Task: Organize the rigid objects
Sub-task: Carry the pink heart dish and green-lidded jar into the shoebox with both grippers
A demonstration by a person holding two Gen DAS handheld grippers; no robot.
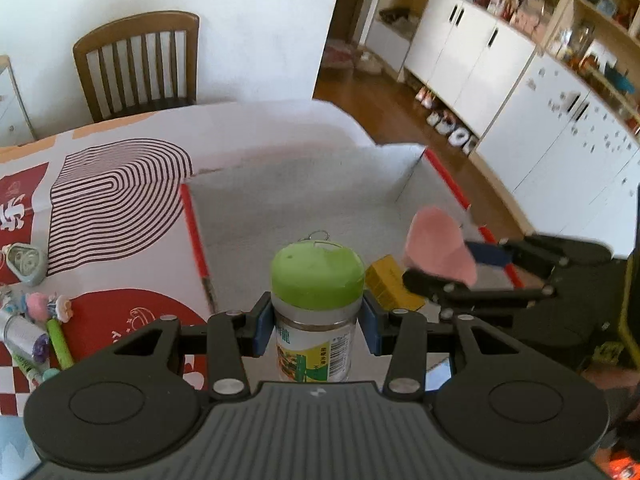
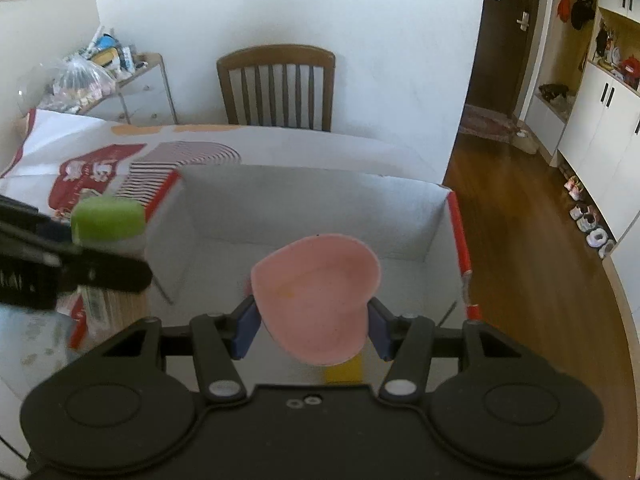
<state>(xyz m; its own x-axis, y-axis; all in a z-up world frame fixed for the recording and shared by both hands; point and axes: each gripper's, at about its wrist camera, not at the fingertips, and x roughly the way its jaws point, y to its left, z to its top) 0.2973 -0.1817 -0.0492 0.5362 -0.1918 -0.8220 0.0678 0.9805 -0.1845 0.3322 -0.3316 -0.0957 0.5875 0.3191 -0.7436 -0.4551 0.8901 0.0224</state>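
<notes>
Left gripper [image 1: 317,326] clamps the green-lidded jar [image 1: 316,304] at the white box's [image 2: 404,216] near-left rim; right gripper [image 2: 310,326] clamps a pink heart-shaped dish [image 2: 316,292] over its open interior, yellow block [image 1: 390,284] below

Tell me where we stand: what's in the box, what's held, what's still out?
Done: a yellow block and a key ring seem to lie in the box. In hand: the left gripper clamps the green-lidded jar, the right gripper the pink heart dish, both over the box. Left: release both, then the pens and grey heart tin on the table.
</notes>
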